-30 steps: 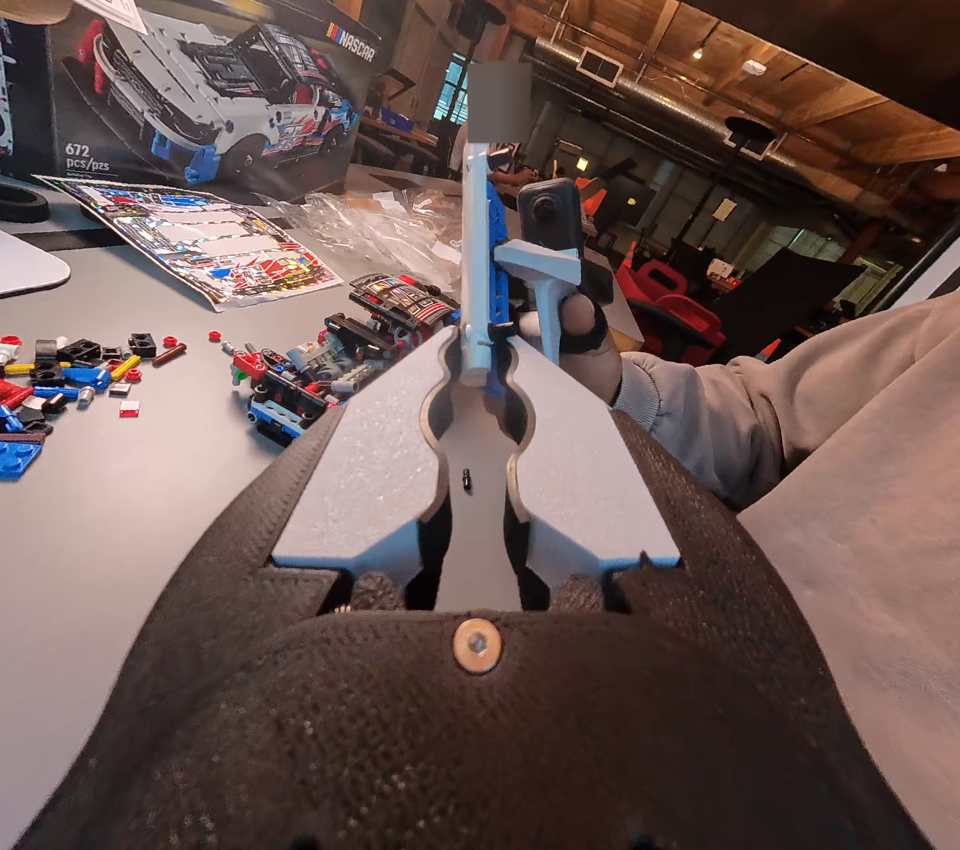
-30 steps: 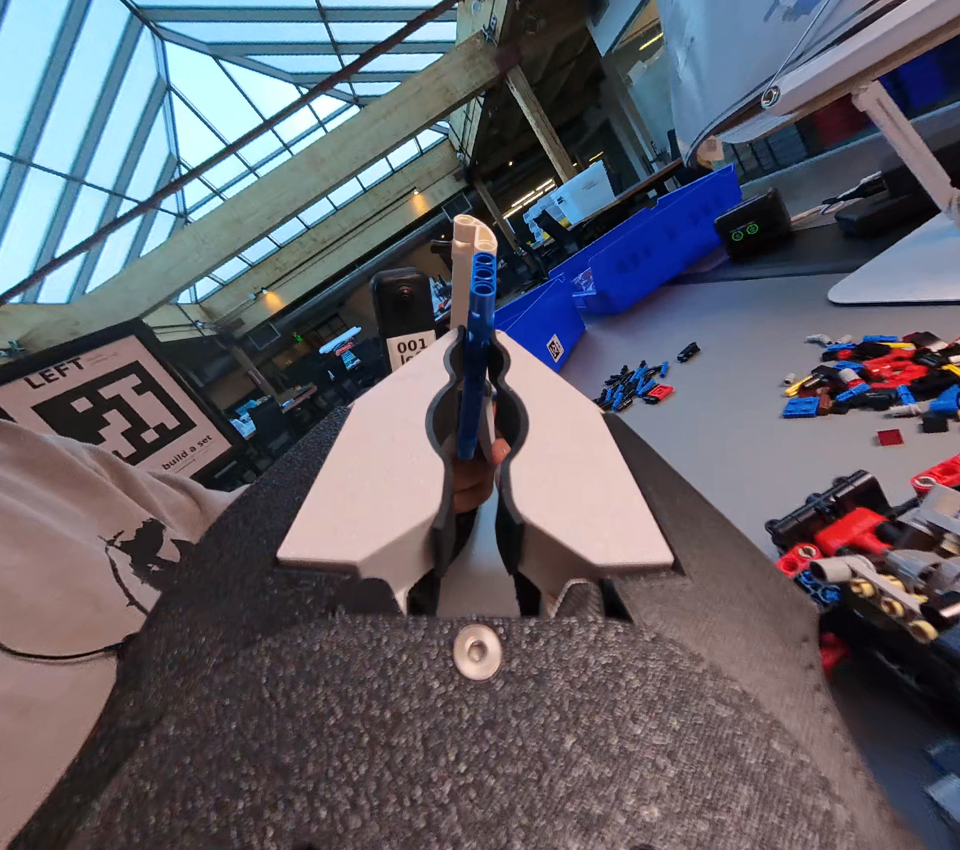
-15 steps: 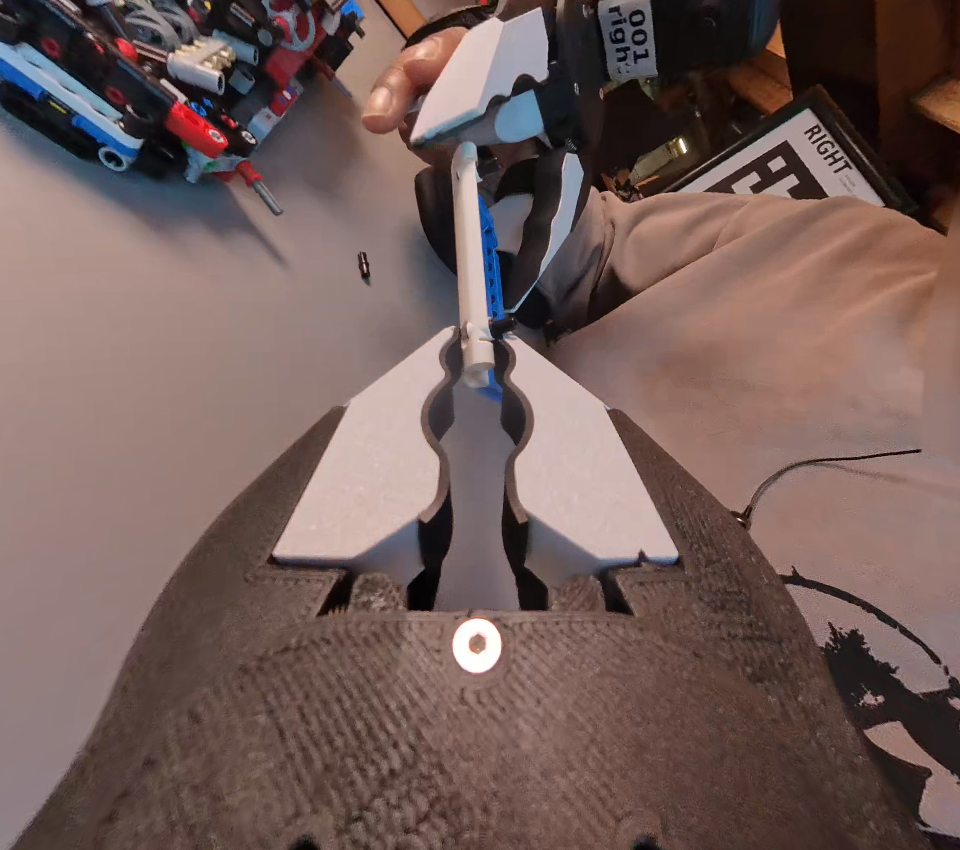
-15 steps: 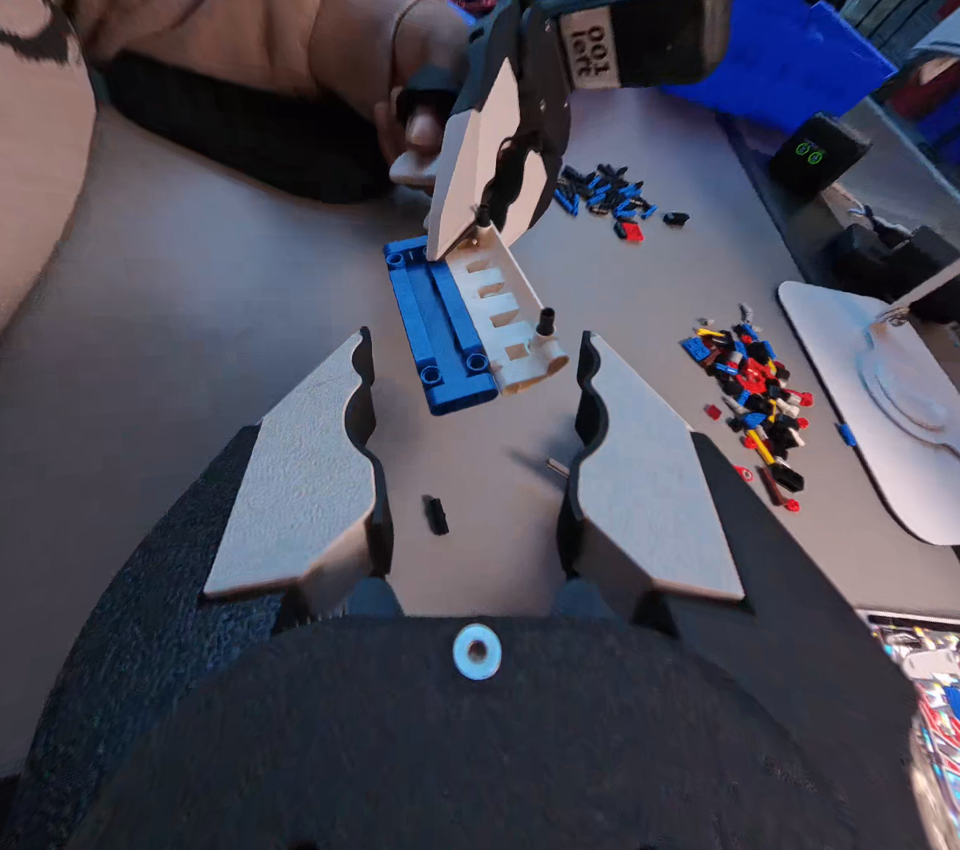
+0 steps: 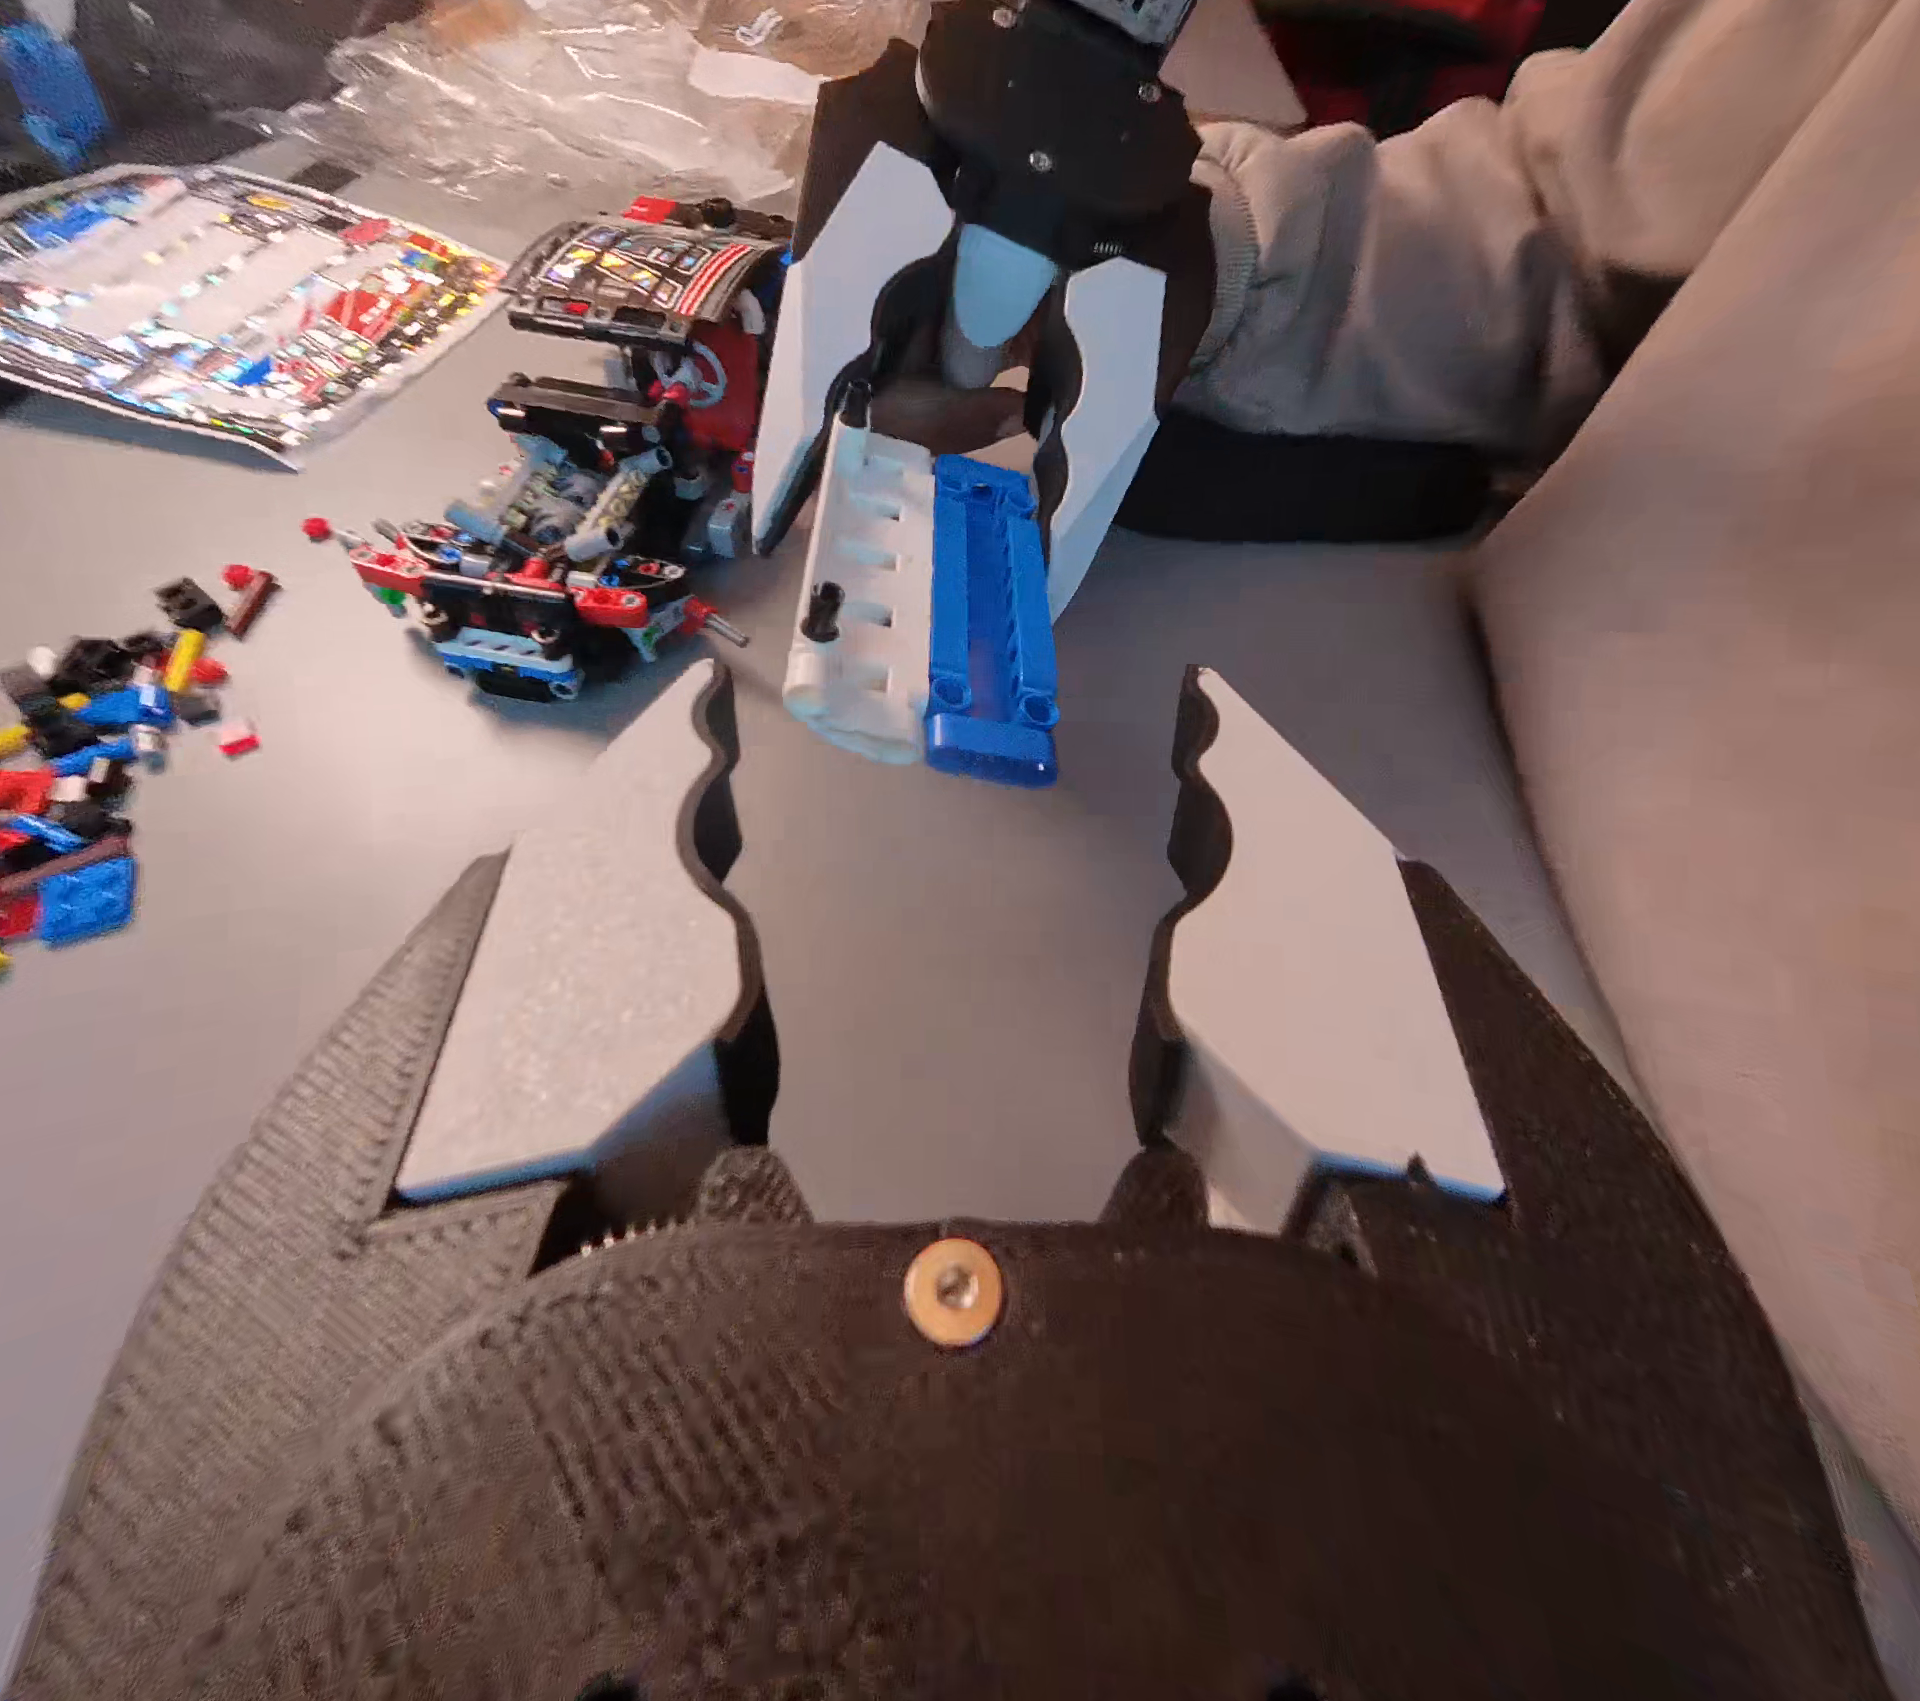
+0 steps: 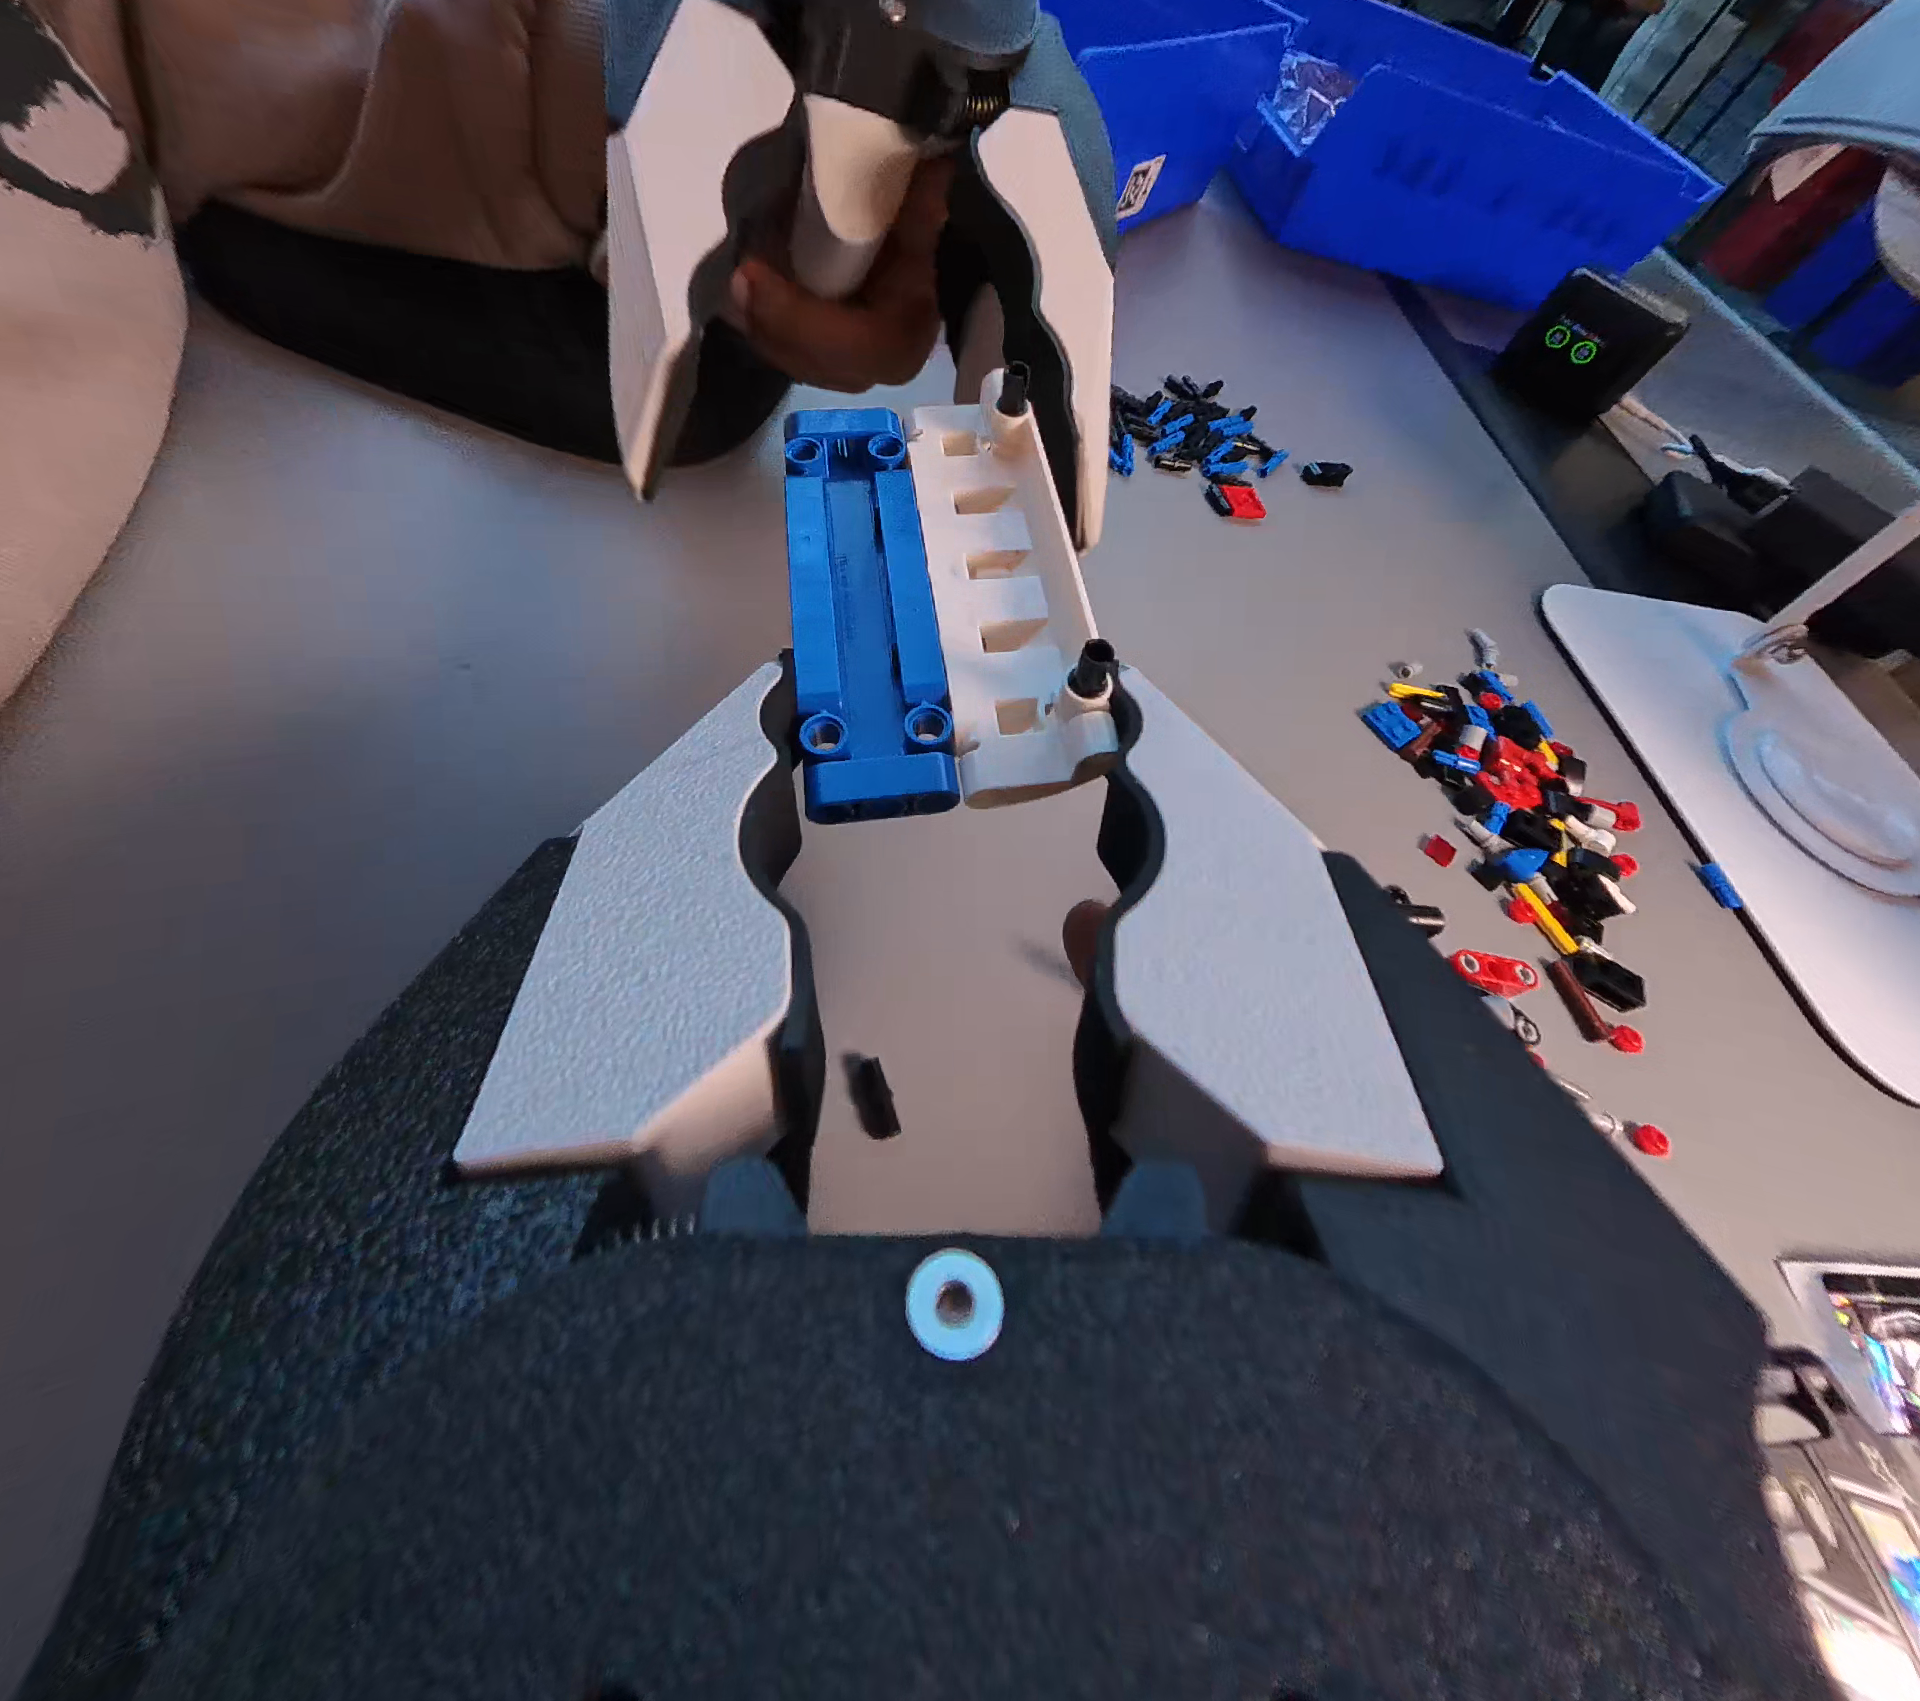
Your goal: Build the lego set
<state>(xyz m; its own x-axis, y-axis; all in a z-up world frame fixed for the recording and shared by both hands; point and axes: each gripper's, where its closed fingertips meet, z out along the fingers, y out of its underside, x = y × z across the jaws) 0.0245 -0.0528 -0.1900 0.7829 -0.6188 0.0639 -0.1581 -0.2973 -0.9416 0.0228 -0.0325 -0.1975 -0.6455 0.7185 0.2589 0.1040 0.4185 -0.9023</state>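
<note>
A flat panel made of a blue part (image 5: 987, 602) (image 6: 862, 591) joined to a white part (image 5: 873, 591) (image 6: 997, 591) lies on the grey table. Two black pins (image 6: 1091, 669) stick up from the white part. My left gripper (image 5: 954, 680) is open, its tips just short of the panel's near end with room on both sides. It also shows in the right wrist view (image 6: 862, 519). My right gripper (image 6: 951, 680) has its jaws against both long edges of the panel's other end. It also shows in the left wrist view (image 5: 914, 571).
A partly built car (image 5: 582, 529) stands left of the panel. Loose pieces (image 5: 83, 758) (image 6: 1527, 830), a sticker sheet (image 5: 208, 301) and plastic bags (image 5: 582, 51) lie around. Blue bins (image 6: 1455, 165), a pile of small pins (image 6: 1184, 430), a stray black pin (image 6: 873, 1095) and a white stand base (image 6: 1766, 768) are nearby. The tips of both grippers are at nearly the same place. Between my right fingertips and the stray black pin (image 6: 873, 1095) there is roughly 9 cm.
The panel went from upright in the air, pinched in both grippers, to flat on the table. My left gripper let go and opened. My right gripper opened, then narrowed around the panel's width.
</note>
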